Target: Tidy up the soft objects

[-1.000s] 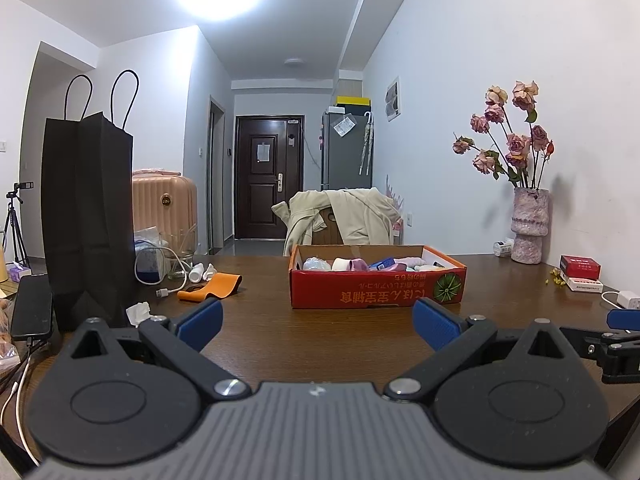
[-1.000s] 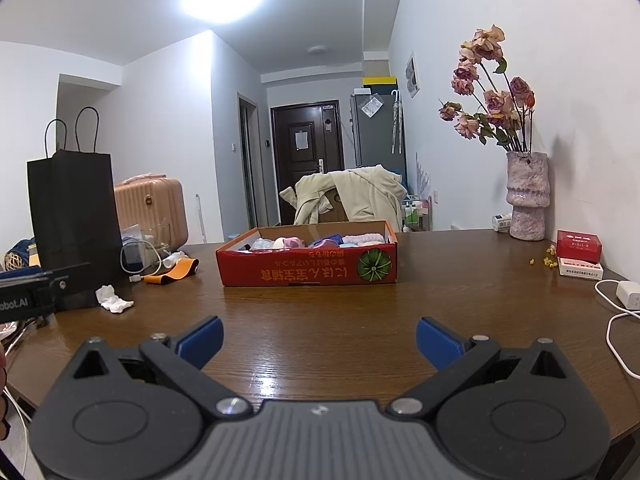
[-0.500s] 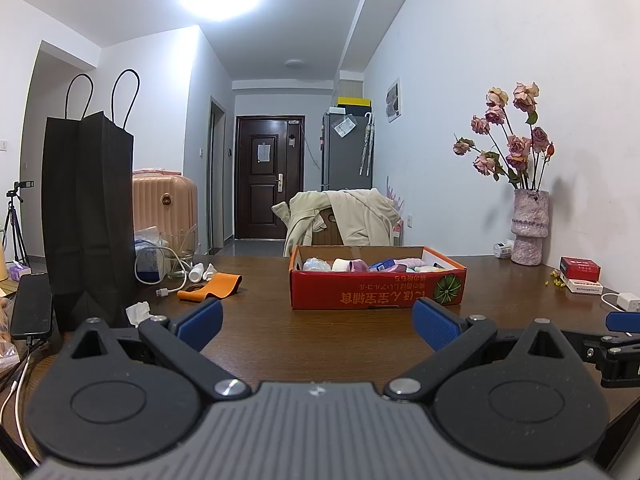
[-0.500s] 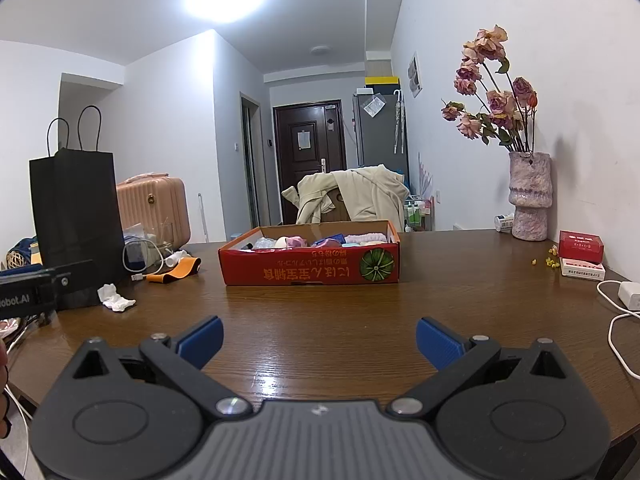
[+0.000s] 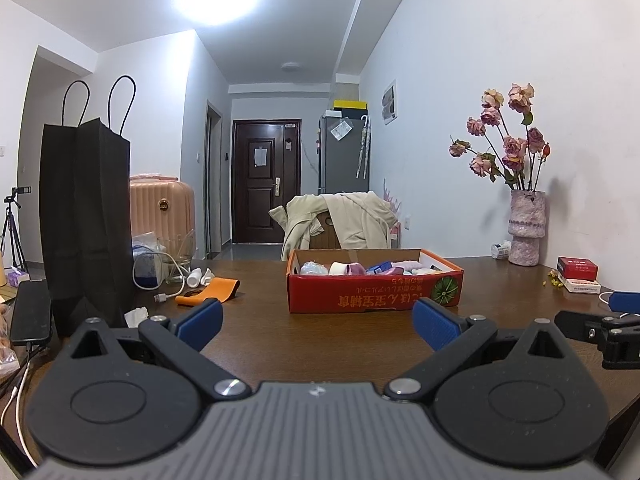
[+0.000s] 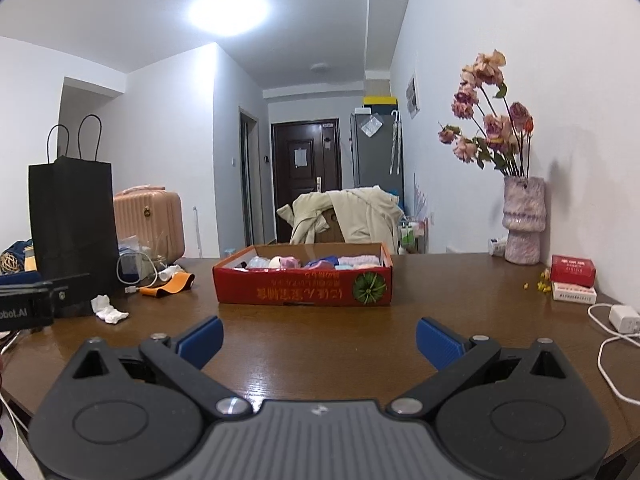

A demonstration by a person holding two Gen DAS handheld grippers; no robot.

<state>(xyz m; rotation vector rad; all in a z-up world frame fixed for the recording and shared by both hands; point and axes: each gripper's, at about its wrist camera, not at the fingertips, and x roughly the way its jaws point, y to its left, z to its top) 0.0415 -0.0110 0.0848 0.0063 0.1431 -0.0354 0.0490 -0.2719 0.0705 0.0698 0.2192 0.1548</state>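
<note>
Left tool [image 5: 316,322]: at the lower centre of the left wrist view, blue pads spread wide with nothing between them, hovering over bare bench.
Right tool [image 6: 318,338]: lower centre of the right wrist view, also spread wide and holding nothing; its tip also shows at the right edge of the left wrist view.
Bench [image 5: 340,344]: dark brown wood, filling the middle band of both views.
Box [image 5: 374,294]: red cardboard tray with a green round print at its right front corner and upside-down lettering, in the centre of both frames, well beyond both tools.
Box axis: long side runs left to right across the frame, front wall facing the cameras, open top up.
Soft things [image 6: 316,262]: small rolled and folded pieces in white, pink, blue and purple, lying in a row inside the box along its length; only their tops show above the wall.
Orange band [image 5: 212,290]: flat on the bench left of the box, apart from it.
Tissue [image 6: 108,310]: crumpled white wad at left, near the black paper bag [image 6: 74,216].
Vase [image 6: 522,220]: pink, with dried roses, at right against the wall.
</note>
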